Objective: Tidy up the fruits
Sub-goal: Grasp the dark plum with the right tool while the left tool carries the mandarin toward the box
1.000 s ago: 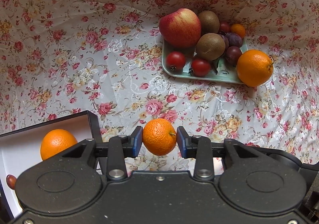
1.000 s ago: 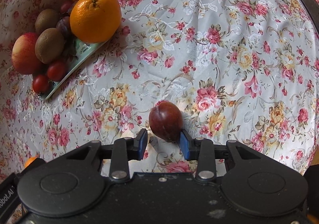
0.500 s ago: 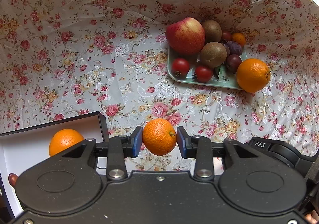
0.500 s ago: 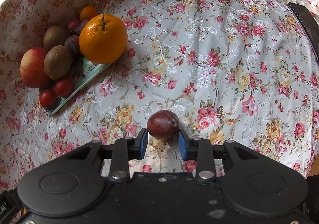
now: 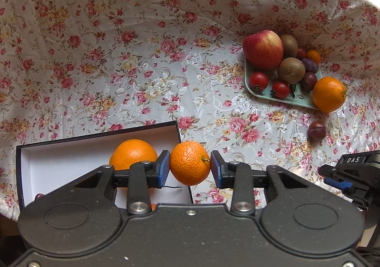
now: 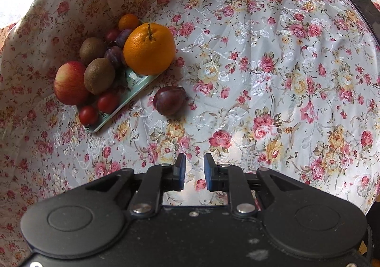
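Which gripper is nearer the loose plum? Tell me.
Right. The right gripper sits just back from the plum, empty; the left gripper holds a tangerine by the box.

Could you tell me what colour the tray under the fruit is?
Pale mint green tray, clearest in the left wrist view.

Left claw (image 5: 190, 167) clamped, right claw (image 6: 192, 172) empty.

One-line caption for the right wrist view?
Right gripper empty above the floral cloth; a plum lies beside the fruit tray.
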Available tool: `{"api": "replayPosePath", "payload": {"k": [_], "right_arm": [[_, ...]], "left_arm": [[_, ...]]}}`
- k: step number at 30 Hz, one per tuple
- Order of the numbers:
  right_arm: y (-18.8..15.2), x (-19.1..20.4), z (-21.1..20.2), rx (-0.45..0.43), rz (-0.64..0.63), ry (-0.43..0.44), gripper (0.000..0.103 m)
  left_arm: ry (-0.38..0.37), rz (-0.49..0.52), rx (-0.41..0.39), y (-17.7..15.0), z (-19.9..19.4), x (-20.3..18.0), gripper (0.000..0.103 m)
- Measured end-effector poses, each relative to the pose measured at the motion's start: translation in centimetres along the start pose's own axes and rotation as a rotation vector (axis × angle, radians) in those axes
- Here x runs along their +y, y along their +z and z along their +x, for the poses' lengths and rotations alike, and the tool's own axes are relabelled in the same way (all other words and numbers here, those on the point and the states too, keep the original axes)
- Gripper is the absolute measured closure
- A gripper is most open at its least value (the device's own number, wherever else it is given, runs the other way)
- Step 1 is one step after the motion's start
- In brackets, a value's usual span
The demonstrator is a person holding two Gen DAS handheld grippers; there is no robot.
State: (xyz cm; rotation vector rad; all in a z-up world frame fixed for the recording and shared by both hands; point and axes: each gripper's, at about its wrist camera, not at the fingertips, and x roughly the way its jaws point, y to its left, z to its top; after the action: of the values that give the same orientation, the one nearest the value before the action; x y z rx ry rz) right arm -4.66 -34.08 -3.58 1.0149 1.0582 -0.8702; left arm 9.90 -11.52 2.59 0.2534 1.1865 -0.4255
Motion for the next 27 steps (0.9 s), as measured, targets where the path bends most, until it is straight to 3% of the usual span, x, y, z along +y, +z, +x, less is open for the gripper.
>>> {"api": "replayPosePath", "payload": {"k": [14, 20, 27], "right_arm": [[3.4, -3.3, 0.4, -0.039, 0.114, -0.033, 0.079], [3.6, -2.1, 1.6, -0.027, 0.154, 0.000, 0.079], [3.8, 0.2, 2.4, -0.077, 0.142, 0.035, 0.079]], "left_arm": [[-0.018, -0.057, 0.015, 0.0, -0.1, 1.7, 0.058], [-0.017, -0.017, 0.004, 0.1, 0.0, 0.1, 0.058], [-0.028, 0.009, 0.016, 0.5, 0.8, -0.9, 0.058]]}}
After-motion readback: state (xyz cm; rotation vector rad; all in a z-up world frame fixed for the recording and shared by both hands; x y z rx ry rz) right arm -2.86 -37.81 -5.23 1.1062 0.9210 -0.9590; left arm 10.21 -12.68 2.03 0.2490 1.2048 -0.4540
